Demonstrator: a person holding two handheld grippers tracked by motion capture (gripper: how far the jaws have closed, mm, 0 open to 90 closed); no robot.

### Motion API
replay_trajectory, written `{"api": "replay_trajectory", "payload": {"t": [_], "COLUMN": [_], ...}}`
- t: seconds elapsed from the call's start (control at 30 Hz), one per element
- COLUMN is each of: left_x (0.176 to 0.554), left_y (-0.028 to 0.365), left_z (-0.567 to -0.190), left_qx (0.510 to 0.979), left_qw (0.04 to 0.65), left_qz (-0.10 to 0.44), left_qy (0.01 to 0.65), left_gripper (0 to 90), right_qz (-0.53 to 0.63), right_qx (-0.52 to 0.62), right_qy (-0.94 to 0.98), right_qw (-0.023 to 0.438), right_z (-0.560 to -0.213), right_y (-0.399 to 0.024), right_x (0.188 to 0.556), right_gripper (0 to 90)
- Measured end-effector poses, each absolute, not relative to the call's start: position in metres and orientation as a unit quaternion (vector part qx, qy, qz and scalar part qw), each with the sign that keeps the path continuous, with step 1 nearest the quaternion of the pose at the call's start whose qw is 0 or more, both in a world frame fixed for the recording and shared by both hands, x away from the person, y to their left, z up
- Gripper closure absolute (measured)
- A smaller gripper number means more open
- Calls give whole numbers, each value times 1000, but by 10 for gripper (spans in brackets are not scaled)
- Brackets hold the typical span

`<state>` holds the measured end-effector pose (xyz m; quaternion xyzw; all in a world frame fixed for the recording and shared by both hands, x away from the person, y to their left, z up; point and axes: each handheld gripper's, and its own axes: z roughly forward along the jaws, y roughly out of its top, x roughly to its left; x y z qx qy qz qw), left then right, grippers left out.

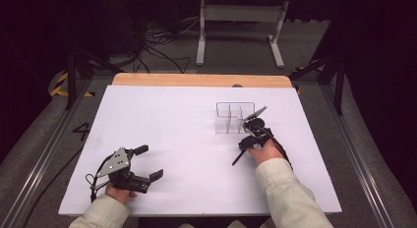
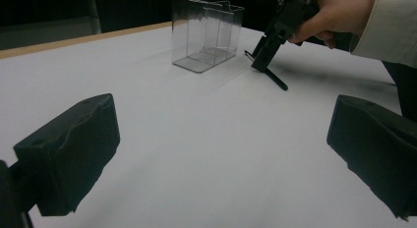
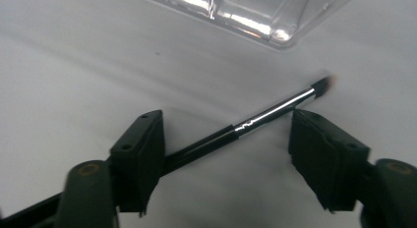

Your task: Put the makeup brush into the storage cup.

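Note:
A thin black makeup brush (image 3: pixel 270 112) with a silver ferrule lies flat on the white table (image 1: pixel 172 120). My right gripper (image 3: pixel 228 127) stands open right over it, one jaw on each side of the handle. In the high view that gripper (image 1: pixel 246 142) points down at the brush (image 1: pixel 236 159), just in front of a clear plastic organiser (image 1: pixel 235 117) with several compartments. My left gripper (image 1: pixel 150 162) rests open at the near left of the table, holding nothing. The left gripper view shows its pads (image 2: pixel 69 154) wide apart, with the organiser (image 2: pixel 206 31) and the brush (image 2: pixel 275 80) beyond.
A wooden strip (image 1: pixel 201 80) runs along the table's far edge. Beyond it are a white frame stand (image 1: pixel 241 21) and cables (image 1: pixel 157 46) on the floor. The organiser's base (image 3: pixel 255 12) is close ahead of the right gripper.

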<state>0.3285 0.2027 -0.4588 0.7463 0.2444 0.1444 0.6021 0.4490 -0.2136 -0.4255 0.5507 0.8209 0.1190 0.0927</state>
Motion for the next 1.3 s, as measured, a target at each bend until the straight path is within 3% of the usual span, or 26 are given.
{"api": "replay_trajectory", "payload": {"t": [0.3,0.53,1.0,1.3], "left_x": [329,329,329,329], "left_y": [203,203,203,203], "left_z": [-459,-459,-459,-459], "left_qx": [747,746,746,746], "left_qw": [602,602,603,603], "left_qz": [143,143,142,142], "left_qy": [244,244,245,246], "left_gripper": [0,0,0,0], "right_qz": [95,83,70,110], "right_qx": [542,541,511,476], "right_qy": [832,835,855,870], "right_qw": [68,57,56,66], "right_z": [-419,-419,-416,-389], "right_y": [-222,-227,-222,-216], "right_x": [446,445,440,421], "right_gripper": [688,836,839,838]}}
